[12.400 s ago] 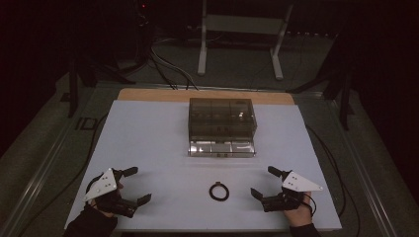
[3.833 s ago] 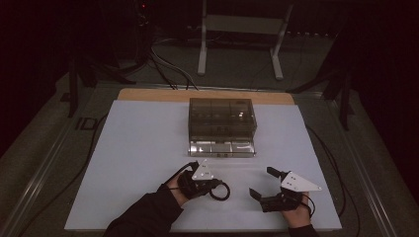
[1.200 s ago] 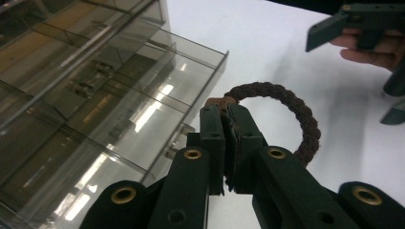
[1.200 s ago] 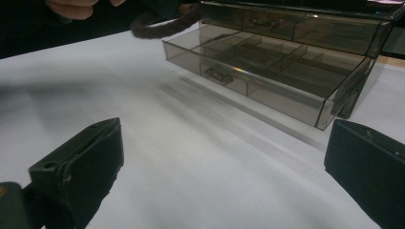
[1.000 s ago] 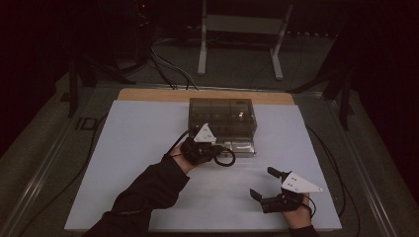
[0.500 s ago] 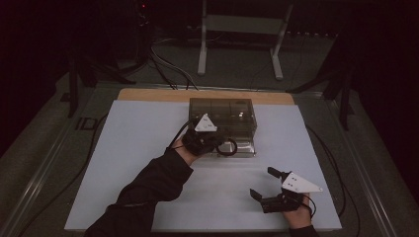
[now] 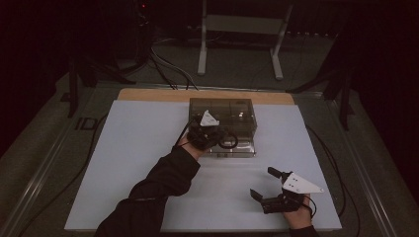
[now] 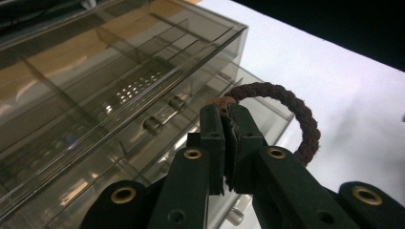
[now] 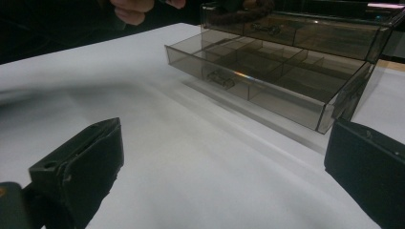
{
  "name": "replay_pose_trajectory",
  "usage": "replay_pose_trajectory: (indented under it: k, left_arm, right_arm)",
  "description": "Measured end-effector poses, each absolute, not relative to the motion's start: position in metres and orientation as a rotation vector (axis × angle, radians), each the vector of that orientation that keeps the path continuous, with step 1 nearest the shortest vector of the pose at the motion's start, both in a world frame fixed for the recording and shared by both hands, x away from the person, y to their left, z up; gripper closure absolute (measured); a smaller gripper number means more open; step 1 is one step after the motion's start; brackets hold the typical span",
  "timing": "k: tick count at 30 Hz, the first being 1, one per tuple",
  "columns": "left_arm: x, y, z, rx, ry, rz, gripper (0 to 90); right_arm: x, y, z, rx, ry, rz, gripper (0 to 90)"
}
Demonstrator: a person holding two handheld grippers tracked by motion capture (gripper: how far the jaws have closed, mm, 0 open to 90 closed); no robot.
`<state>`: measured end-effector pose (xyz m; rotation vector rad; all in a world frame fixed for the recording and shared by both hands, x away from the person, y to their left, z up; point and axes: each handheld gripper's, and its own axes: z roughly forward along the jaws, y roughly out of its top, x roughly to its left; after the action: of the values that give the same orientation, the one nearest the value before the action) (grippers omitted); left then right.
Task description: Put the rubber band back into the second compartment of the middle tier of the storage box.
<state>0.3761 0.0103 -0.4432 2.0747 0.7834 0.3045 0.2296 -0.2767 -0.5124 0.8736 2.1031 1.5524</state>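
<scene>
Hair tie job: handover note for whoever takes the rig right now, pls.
Left gripper: shut on the dark brown braided hair tie, held above the open lower drawer of the smoky clear plastic drawer box.
Right gripper: open, holding nothing, low over the white table near its front right corner.
Done: tie is off the table and at the box; the lower drawer stands pulled out, its compartments look bare.
Left: lower the tie into a compartment, release, probably push the drawer shut. Which compartment is meant cannot be told.
</scene>
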Motion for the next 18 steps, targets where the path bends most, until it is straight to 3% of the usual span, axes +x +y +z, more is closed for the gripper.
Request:
replay_pose_trajectory:
  k: [18]
  left_arm:
    - [0.386, 0.018, -0.466, 2.091, 0.861, 0.319, 87.3]
  right_arm:
    - [0.23, -0.276, -0.512, 0.871, 2.106, 1.552, 0.0]
